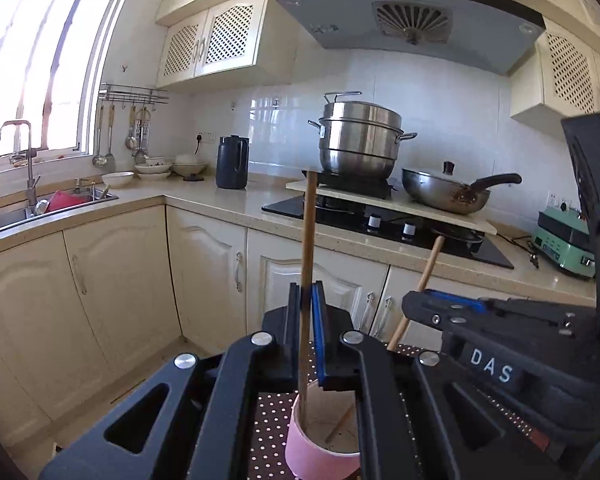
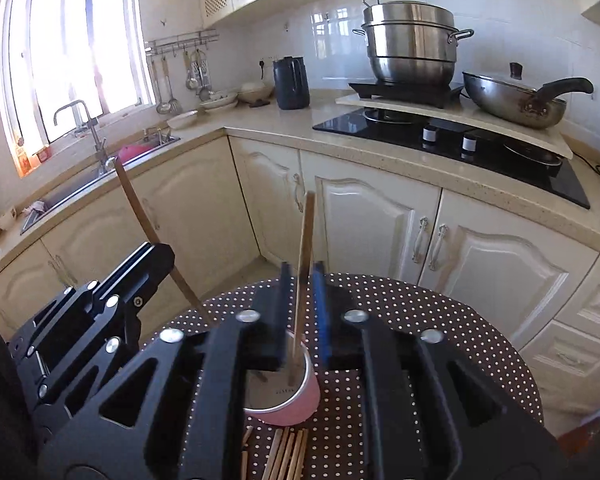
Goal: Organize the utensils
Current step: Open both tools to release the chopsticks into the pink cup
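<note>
A pink paper cup [image 1: 316,452] stands on the dotted brown tablecloth [image 2: 420,320]. My left gripper [image 1: 307,292] is shut on a wooden chopstick [image 1: 309,232] that stands nearly upright, its lower end inside the cup. My right gripper [image 2: 302,276] is open over the cup [image 2: 296,408]. A second chopstick [image 2: 306,240] stands between its pads with a small gap on each side, its tip in the cup. From the right wrist view the left gripper [image 2: 160,252] sits to the left with its chopstick [image 2: 136,204] slanting. Several loose chopsticks [image 2: 284,456] lie on the cloth near the cup.
Cream cabinets [image 2: 372,232] stand just beyond the round table. On the counter are a black cooktop [image 2: 440,136], a steel steamer pot [image 2: 412,44], a wok [image 2: 516,100] and a dark kettle [image 2: 291,82]. A sink [image 2: 100,176] lies under the window at left.
</note>
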Action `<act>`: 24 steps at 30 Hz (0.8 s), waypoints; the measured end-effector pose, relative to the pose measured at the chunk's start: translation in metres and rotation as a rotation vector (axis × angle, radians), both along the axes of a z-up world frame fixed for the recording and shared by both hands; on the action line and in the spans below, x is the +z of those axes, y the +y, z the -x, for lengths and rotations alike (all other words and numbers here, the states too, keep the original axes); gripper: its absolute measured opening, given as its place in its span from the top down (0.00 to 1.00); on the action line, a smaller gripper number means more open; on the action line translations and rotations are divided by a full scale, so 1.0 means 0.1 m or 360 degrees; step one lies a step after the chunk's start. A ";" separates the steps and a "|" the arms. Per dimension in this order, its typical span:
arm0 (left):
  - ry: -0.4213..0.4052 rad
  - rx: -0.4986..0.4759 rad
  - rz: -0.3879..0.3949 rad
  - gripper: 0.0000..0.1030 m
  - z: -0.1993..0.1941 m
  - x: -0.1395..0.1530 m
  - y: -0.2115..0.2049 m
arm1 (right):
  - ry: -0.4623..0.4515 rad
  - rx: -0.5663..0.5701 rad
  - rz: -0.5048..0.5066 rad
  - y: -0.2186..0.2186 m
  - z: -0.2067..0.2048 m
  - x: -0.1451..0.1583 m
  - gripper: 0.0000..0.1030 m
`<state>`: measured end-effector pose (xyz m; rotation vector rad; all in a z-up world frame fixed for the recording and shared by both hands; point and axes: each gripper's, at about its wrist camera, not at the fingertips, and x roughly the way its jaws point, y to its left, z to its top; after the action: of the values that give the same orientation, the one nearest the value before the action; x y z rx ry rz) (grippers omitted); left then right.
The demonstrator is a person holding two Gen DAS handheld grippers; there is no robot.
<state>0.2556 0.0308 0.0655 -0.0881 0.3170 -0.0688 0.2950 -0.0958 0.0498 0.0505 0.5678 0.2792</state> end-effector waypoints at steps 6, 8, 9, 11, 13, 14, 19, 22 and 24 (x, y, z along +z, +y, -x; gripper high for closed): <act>0.0045 0.0012 0.0052 0.76 -0.08 -0.10 0.13 | -0.0024 -0.0086 0.0036 -0.07 -0.03 0.01 0.34; 0.0051 -0.0017 0.0071 0.73 -0.09 -0.12 0.15 | -0.0017 -0.0098 0.0040 -0.08 -0.04 0.00 0.33; 0.0048 -0.0010 0.0066 0.73 -0.09 -0.13 0.16 | -0.0017 -0.0100 0.0047 -0.08 -0.04 0.00 0.33; 0.0035 0.0026 0.0037 0.67 -0.09 -0.17 0.17 | -0.0012 -0.0103 0.0047 -0.09 -0.03 0.01 0.30; 0.0042 0.0018 0.0041 0.64 -0.10 -0.21 0.19 | 0.0000 -0.0107 0.0038 -0.09 -0.02 0.00 0.29; 0.0048 0.0003 0.0050 0.63 -0.10 -0.23 0.20 | 0.0004 -0.0110 0.0039 -0.08 -0.01 0.00 0.28; 0.0031 0.0001 0.0024 0.62 -0.05 -0.24 0.20 | 0.0002 -0.0113 0.0046 -0.08 0.04 0.03 0.27; -0.0010 0.0002 0.0026 0.61 0.06 -0.20 0.21 | -0.0019 -0.0113 0.0064 -0.06 0.14 0.09 0.26; -0.0025 0.0004 0.0042 0.60 0.15 -0.18 0.23 | -0.0062 -0.0129 0.0078 -0.06 0.31 0.09 0.24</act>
<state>0.2410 0.0542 0.0480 -0.1140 0.3005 -0.0708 0.2639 -0.1022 0.0591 0.0204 0.5324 0.1871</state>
